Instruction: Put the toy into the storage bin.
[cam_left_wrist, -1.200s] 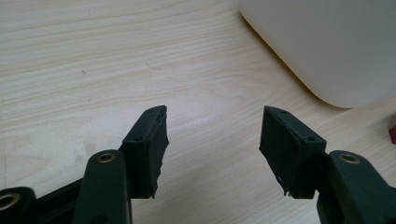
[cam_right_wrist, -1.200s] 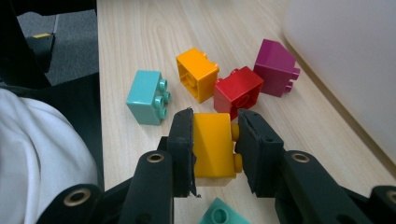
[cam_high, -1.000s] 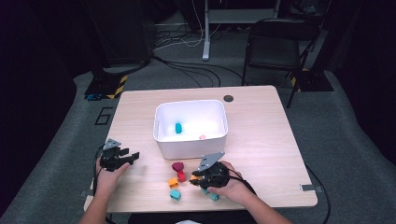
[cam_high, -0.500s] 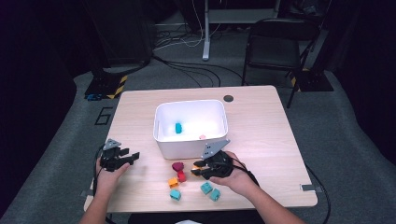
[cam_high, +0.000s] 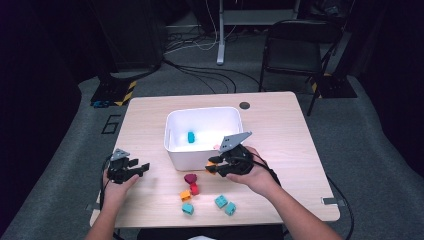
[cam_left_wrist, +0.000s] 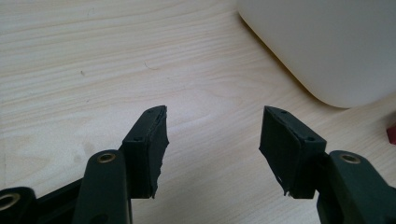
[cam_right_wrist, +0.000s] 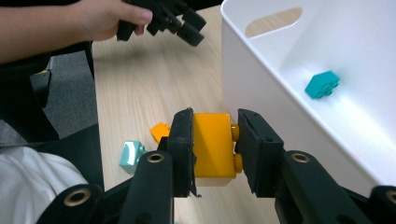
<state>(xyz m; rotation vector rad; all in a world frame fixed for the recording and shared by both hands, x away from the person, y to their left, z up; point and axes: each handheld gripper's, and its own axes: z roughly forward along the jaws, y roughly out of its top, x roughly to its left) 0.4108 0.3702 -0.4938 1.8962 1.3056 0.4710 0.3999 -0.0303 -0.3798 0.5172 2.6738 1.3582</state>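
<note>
- Yellow-orange brick (cam_right_wrist: 213, 144) sits clamped between the jaws of the right gripper (cam_right_wrist: 215, 149), studs against the right-hand pad; right gripper view.
- Held brick is off the table (cam_high: 280, 125), just outside the near wall of the white bin (cam_high: 172, 131), about level with its rim.
- High view: right gripper (cam_high: 216, 167) is at the bin's near right corner, with an orange spot showing at its tip.
- Left gripper (cam_high: 142, 167) rests over bare wood, left of the bin, well apart from the loose bricks.
- Left gripper view: jaws stand wide apart, nothing between them, only wood grain; bin corner at upper right.
- Inside the bin: one teal brick (cam_high: 190, 136) on the floor, also seen in the right gripper view (cam_right_wrist: 322, 84).
- On the table near the front edge: dark red piece (cam_high: 190, 178), red brick (cam_high: 194, 189) touching it, small orange brick (cam_high: 185, 194), teal brick (cam_high: 187, 208) below it, and two teal bricks (cam_high: 225, 205) side by side to the right.
- Person's left hand (cam_right_wrist: 100, 21) wraps the left gripper's body.
</note>
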